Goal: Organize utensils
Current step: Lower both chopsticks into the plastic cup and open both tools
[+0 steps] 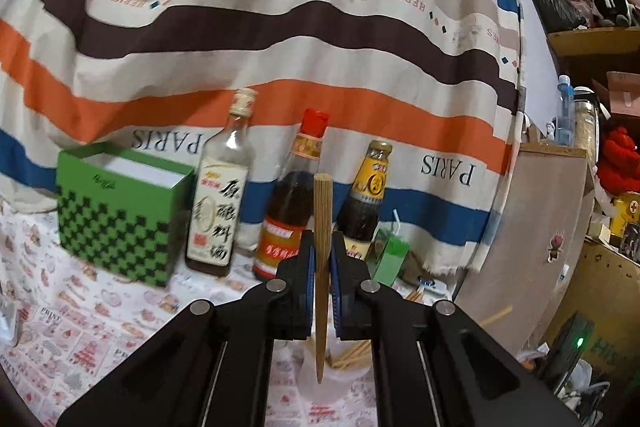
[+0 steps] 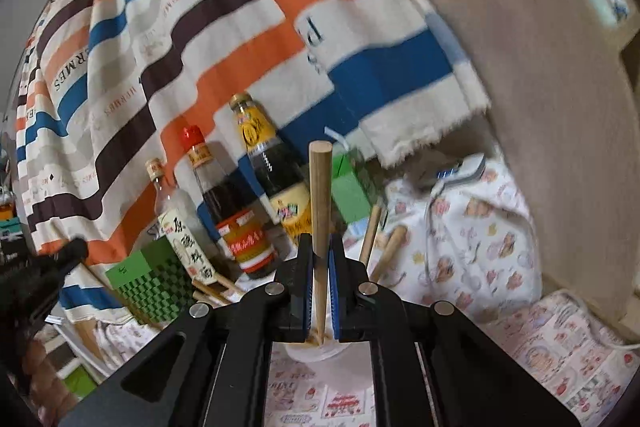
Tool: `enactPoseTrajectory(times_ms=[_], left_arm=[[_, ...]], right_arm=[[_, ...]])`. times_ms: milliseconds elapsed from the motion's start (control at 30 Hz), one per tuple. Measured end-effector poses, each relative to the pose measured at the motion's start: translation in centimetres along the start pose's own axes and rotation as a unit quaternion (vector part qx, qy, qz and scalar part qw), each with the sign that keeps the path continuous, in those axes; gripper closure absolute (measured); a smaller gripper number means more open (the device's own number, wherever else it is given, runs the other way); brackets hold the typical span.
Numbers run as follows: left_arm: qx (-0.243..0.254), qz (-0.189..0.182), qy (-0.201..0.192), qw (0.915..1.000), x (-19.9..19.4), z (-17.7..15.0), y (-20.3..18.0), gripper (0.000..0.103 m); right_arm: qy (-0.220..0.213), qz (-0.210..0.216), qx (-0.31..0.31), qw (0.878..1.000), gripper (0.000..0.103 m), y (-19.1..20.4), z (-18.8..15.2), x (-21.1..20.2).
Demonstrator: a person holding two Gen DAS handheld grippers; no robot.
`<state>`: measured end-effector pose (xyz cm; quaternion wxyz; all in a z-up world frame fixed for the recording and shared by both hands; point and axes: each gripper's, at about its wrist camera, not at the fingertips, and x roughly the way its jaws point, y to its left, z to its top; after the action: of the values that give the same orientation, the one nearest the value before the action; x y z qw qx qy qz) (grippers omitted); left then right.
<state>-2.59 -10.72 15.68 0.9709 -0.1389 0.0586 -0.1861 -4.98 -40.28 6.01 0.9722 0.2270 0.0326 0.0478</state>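
Holding one chopstick apiece. Left gripper point(image 1: 321, 259), closed on a ridged wooden chopstick point(image 1: 322, 247) at mid-length: long axis 12-to-6, blunt end at 12, tapered tip at 6 over a pale cup point(image 1: 320, 383) of chopsticks. Right gripper point(image 2: 320, 263), closed on a smooth round chopstick point(image 2: 320, 211), likewise upright. Judged light, stiff, smooth; a thick-end grip should resist slipping. Beyond, at 12 on the bench: three sauce bottles point(image 1: 288, 203).

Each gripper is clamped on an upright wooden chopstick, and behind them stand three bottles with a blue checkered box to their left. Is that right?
Only the colour is wrong: the checkered box is green and black, as the left wrist view shows. The rest holds: the left gripper and right gripper each clamp an upright wooden chopstick, with three bottles behind.
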Motion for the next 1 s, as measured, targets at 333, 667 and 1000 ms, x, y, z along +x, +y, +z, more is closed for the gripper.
enactPoseTrajectory(times_ms=[333, 667, 1000], left_arm=[[0.038, 0.012, 0.020, 0.9990, 6.4, 0.9, -3.9, 0.097], [0.070, 0.044, 0.015, 0.9964, 9.9, -1.0, -6.3, 0.097], [0.030, 0.064, 0.082, 0.9941, 14.8, -4.5, -3.6, 0.097]], right_arm=[[0.041, 0.011, 0.013, 0.999, 0.095, -1.0, -0.9, 2.7], [0.094, -0.001, 0.024, 0.995, 0.095, -2.1, -2.5, 5.3], [0.102, -0.014, 0.034, 0.994, 0.074, -2.7, -2.5, 5.5]])
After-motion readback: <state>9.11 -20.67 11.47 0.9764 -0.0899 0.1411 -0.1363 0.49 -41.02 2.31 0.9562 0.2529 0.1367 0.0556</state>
